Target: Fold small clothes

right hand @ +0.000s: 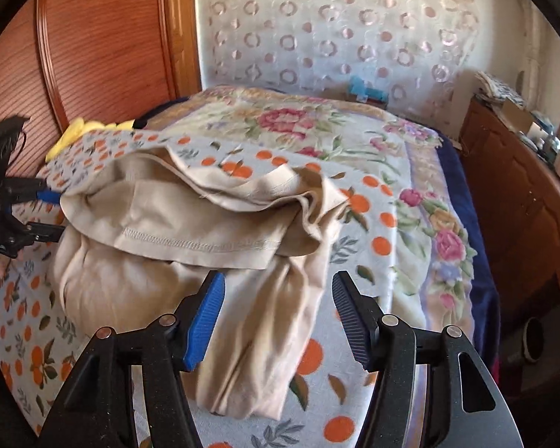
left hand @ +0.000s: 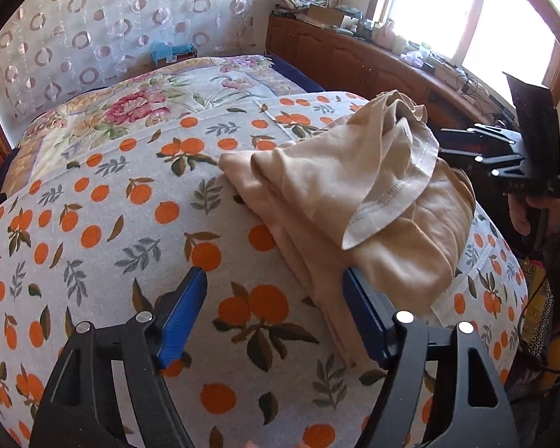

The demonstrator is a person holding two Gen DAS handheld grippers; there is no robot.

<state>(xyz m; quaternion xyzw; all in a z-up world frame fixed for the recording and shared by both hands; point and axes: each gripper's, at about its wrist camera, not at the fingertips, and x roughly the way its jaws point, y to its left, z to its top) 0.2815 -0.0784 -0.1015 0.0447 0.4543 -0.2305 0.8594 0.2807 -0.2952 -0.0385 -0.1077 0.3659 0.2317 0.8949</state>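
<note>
The left gripper (left hand: 274, 291) has its blue fingers (left hand: 183, 310) spread and empty over the orange-print sheet (left hand: 93, 201), one finger beside the edge of the beige garment (left hand: 354, 201). The right gripper (right hand: 278, 295) is likewise open above that garment (right hand: 175, 239), which lies loosely doubled on the bed. A fold looks just laid and let go; the next move calls for pinching an edge to fold again.
</note>
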